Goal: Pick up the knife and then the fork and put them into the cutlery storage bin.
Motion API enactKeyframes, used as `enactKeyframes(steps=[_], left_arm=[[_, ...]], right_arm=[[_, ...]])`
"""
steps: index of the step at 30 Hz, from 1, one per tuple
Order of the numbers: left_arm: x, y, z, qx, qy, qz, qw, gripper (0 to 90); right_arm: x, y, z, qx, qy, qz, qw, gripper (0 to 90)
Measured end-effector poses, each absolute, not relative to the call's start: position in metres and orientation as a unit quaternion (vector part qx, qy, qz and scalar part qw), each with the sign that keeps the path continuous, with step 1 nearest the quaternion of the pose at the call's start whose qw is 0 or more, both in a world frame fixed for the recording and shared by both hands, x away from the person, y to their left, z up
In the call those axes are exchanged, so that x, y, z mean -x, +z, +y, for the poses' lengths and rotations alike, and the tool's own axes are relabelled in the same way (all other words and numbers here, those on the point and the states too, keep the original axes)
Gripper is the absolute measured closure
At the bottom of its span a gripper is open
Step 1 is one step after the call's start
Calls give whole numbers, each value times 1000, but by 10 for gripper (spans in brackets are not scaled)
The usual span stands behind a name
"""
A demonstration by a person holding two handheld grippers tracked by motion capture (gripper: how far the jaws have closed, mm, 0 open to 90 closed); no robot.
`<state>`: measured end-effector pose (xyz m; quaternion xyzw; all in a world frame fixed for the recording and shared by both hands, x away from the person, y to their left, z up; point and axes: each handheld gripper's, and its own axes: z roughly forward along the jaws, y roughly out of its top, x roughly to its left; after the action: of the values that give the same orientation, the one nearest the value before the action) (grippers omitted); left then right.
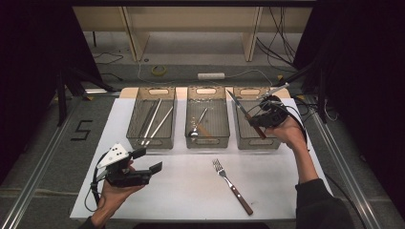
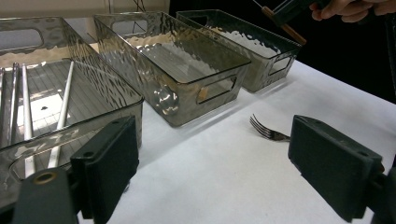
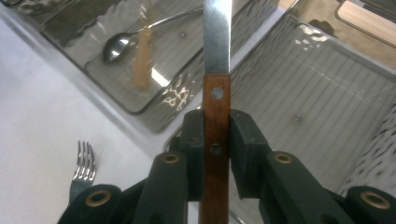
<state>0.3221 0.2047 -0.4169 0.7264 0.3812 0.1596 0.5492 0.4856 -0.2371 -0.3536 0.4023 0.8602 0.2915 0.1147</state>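
Now your right hand-held gripper clamps the knife by its handle above the right bin, ready for dropping; your left hand-held gripper waits wide open, empty.

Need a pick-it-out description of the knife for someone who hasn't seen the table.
On the white table three clear plastic bins stand in a row at the far edge; go to the right bin. Above it, the right hand-held gripper is shut on the knife, jaws clamping its handle. It is the only piece with a flat steel blade and a riveted wooden handle; the wood-handled fork lies on the table.
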Motion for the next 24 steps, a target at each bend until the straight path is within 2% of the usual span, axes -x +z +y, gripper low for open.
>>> enactKeyframes(steps=[24], left_arm=[[-321, -416, 205, -725, 161, 382, 550, 157]], right_arm=[[-521, -378, -243, -495, 258, 818, 136, 773]])
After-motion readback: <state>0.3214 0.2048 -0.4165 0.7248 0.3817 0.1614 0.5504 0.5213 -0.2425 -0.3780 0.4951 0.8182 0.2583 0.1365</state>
